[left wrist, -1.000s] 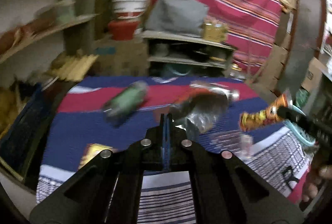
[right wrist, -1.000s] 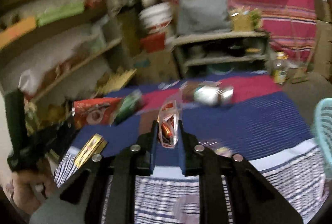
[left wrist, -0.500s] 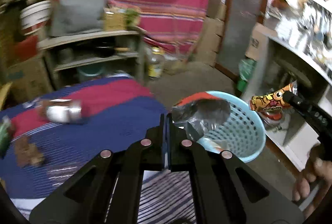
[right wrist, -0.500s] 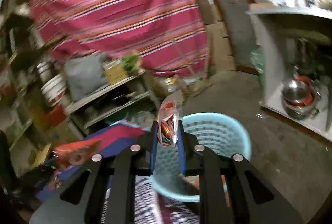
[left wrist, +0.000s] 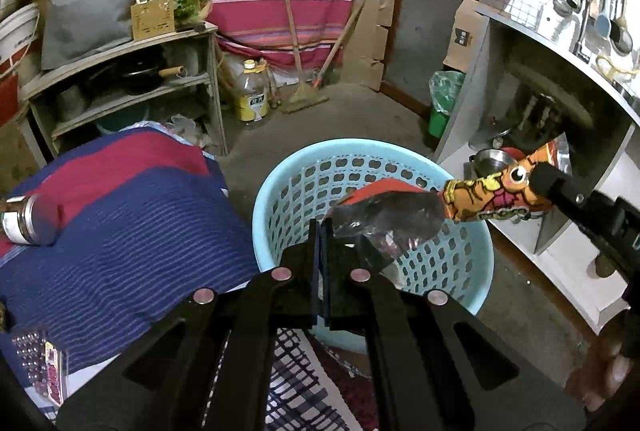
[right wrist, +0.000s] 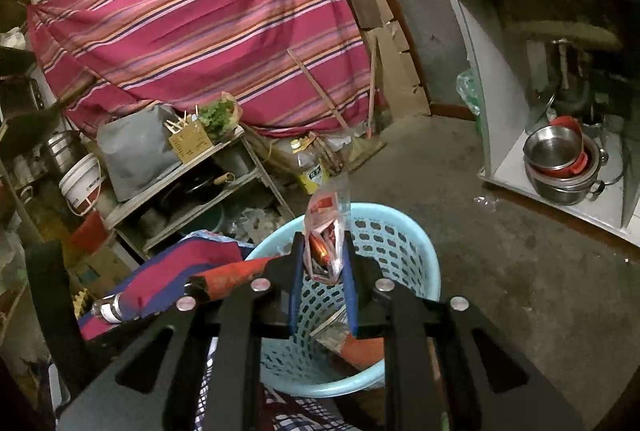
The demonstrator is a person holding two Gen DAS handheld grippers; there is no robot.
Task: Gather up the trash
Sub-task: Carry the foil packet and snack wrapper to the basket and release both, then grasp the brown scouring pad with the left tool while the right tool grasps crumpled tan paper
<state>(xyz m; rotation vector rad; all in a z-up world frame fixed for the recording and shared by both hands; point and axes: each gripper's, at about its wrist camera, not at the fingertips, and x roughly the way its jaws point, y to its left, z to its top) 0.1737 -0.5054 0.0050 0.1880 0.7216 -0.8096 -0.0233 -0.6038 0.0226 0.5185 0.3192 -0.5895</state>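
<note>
My left gripper is shut on a crumpled red and silver foil wrapper, which hangs over the light-blue plastic basket. In the right wrist view, my right gripper is shut on an orange snack wrapper, seen edge-on above the basket's rim. The left wrist view shows that orange wrapper at the basket's right edge. The foil wrapper also shows at the left of the right wrist view. Some trash lies inside the basket.
A red and blue striped cloth lies left of the basket, with a jar and a foil packet on it. Behind stand a shelf unit and an oil bottle. A cabinet with metal bowls is on the right.
Both grippers swung right, away from the striped cloth, and now hang over the blue basket. Each still carries its wrapper.
</note>
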